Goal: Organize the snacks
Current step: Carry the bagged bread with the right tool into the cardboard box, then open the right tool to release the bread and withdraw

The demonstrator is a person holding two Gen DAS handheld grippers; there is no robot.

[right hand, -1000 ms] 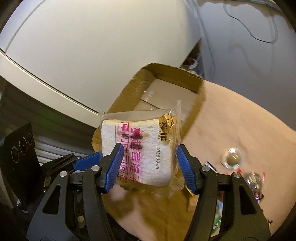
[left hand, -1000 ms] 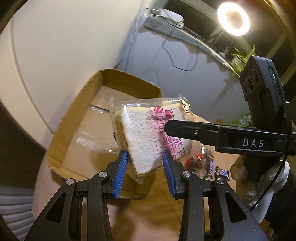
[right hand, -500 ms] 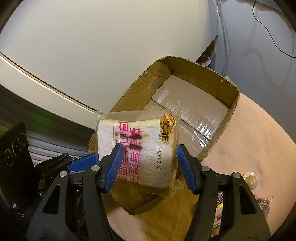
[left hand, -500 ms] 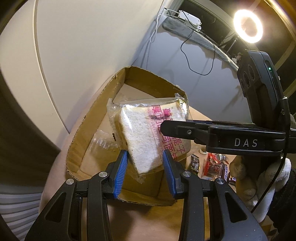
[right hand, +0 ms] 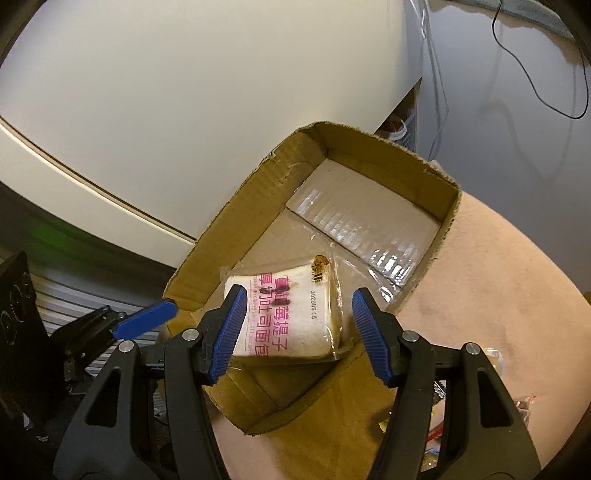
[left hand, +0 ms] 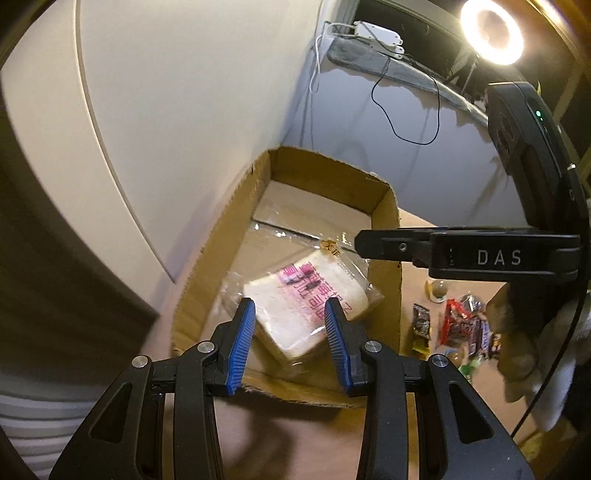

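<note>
A clear-wrapped slice of white bread with pink print lies tilted in the near corner of an open cardboard box. My left gripper hovers above it with its blue pads apart, and the bread sits below them, wider than their gap. My right gripper also hangs over the bread, with box floor showing between the bread and its right pad. One right finger reaches in from the right, its tip near the bread's logo corner. A left blue pad shows at lower left.
Several wrapped snacks and a small round item lie on the tan table to the right of the box. A hand holds the right gripper. A white curved panel stands behind the box, with a ring light above.
The bread, up between both grippers' pads before, now lies lower down inside the box and looks smaller. Both grippers have shifted over the box and tilted further down; the pad gaps look unchanged.
</note>
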